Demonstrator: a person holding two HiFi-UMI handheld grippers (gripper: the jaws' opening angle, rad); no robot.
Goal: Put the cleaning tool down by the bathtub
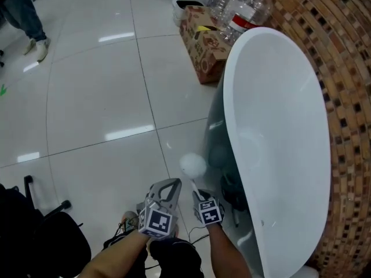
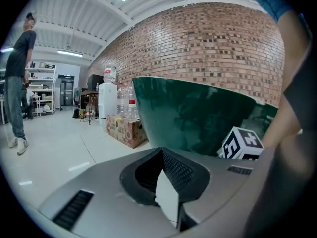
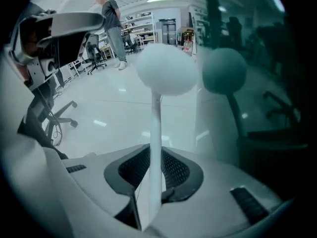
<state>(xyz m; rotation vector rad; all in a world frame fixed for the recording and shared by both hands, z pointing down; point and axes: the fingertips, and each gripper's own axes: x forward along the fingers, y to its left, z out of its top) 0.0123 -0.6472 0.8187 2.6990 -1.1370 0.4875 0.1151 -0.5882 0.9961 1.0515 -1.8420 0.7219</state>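
Your right gripper (image 3: pixel 152 185) is clamped on the thin handle of the white cleaning tool (image 1: pixel 193 165), whose round head hangs just beside the bathtub (image 1: pixel 278 132). Your left gripper (image 1: pixel 171 184) is closed and empty. Beyond the tub stand a cardboard box (image 1: pixel 200 45) (print too small to read) and red-labelled bottles (image 1: pixel 240 7).

We look along the right gripper (image 3: pixel 154 176), whose jaws are closed on the thin white handle of the cleaning tool (image 3: pixel 156 125), its round white head standing above them. At right, the glossy dark wall of the bathtub (image 3: pixel 270 113) lies near the head and mirrors it. Behind are a pale floor (image 3: pixel 114 108), an office chair (image 3: pixel 58 117) and a distant standing person (image 3: pixel 113 21).
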